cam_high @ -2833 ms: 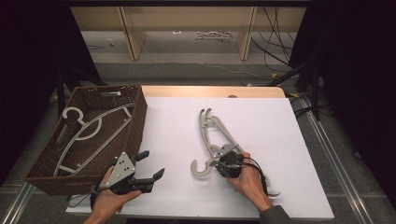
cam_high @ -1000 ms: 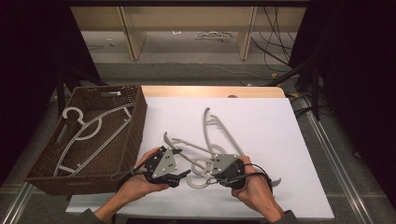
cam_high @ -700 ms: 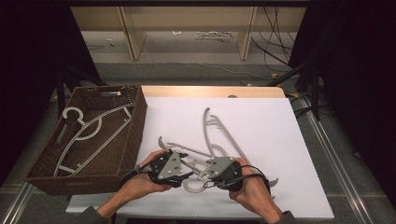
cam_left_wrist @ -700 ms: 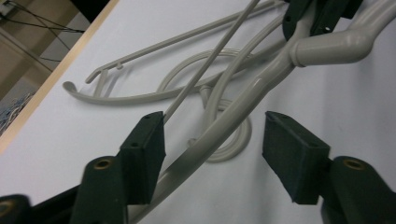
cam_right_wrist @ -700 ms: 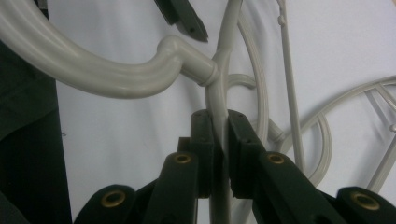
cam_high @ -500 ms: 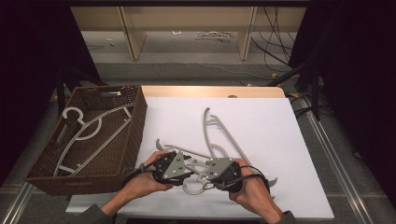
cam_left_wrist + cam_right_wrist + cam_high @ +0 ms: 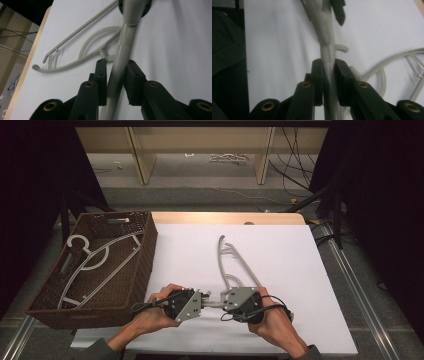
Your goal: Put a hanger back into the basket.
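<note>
White sheeting covers your counter, where the grey hanger lies with its near bar lifted between your 2 grippers, while a wicker basket at the left already holds another hanger. Your left gripper has just been closing its fingers narrow onto that bar, and the right gripper pinches the same bar, its fingers having just eased slightly. Judging by this, you're mid-pickup; next, lift level toward the basket, though your hands hide the grip from above.

- Table: white top, wooden strip along far edge.
- Wicker basket: at left edge.
- Grey hanger: lying mid-table, towards near edge.
</note>
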The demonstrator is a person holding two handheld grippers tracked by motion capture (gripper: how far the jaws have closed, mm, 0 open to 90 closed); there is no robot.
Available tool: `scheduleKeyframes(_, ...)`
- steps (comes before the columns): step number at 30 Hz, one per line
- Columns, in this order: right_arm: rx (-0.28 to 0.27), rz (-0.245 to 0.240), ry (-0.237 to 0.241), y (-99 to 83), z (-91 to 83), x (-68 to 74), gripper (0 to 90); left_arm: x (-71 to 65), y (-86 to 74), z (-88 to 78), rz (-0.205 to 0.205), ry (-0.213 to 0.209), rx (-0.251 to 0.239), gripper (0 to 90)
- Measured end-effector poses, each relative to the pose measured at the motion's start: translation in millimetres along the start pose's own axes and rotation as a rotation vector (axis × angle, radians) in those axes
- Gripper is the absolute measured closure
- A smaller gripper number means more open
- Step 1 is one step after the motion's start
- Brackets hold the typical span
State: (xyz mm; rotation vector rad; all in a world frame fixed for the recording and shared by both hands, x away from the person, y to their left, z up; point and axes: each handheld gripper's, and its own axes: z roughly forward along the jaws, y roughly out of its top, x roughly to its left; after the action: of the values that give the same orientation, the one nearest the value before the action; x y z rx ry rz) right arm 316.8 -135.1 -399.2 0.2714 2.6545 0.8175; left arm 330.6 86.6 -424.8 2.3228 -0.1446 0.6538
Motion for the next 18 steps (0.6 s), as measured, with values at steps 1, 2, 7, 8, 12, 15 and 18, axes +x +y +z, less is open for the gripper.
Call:
scheduleKeyframes(1, -0.006, 0.012, -0.008, 0.1, -1.1, -1.3, 74.5, 0.3, 1.0, -1.5, 0.006, -0.009, -0.002, 76.7)
scheduleKeyframes(2, -0.017, 0.014, -0.02, -0.2, -1.8, -2.6, 72.3, 0.1, 2.2, -2.6, 0.012, -0.01, -0.004, 77.8)
scheduleKeyframes(7, -0.075, 0.119, -0.073, -0.8, -8.5, -7.7, 51.2, 2.5, 2.6, -5.1, -0.032, -0.015, -0.002, 79.5)
scheduleKeyframes(8, -0.093, 0.143, -0.097, -0.8, -10.6, -10.0, 47.1, 3.7, 1.6, -6.0, -0.047, -0.011, -0.013, 79.5)
scheduleKeyframes(12, -0.207, 0.25, -0.156, -2.3, -22.1, -18.6, 38.1, 11.0, 0.3, -11.1, -0.113, -0.016, -0.046, 79.5)
scheduleKeyframes(15, -0.253, 0.326, -0.18, -4.6, -27.7, -23.1, 34.8, 15.7, -1.3, -13.9, -0.165, -0.014, -0.056, 79.5)
scheduleKeyframes(18, -0.271, 0.364, -0.201, -6.5, -31.2, -24.7, 32.9, 24.3, -0.7, -14.3, -0.104, -0.038, -0.095, 79.5)
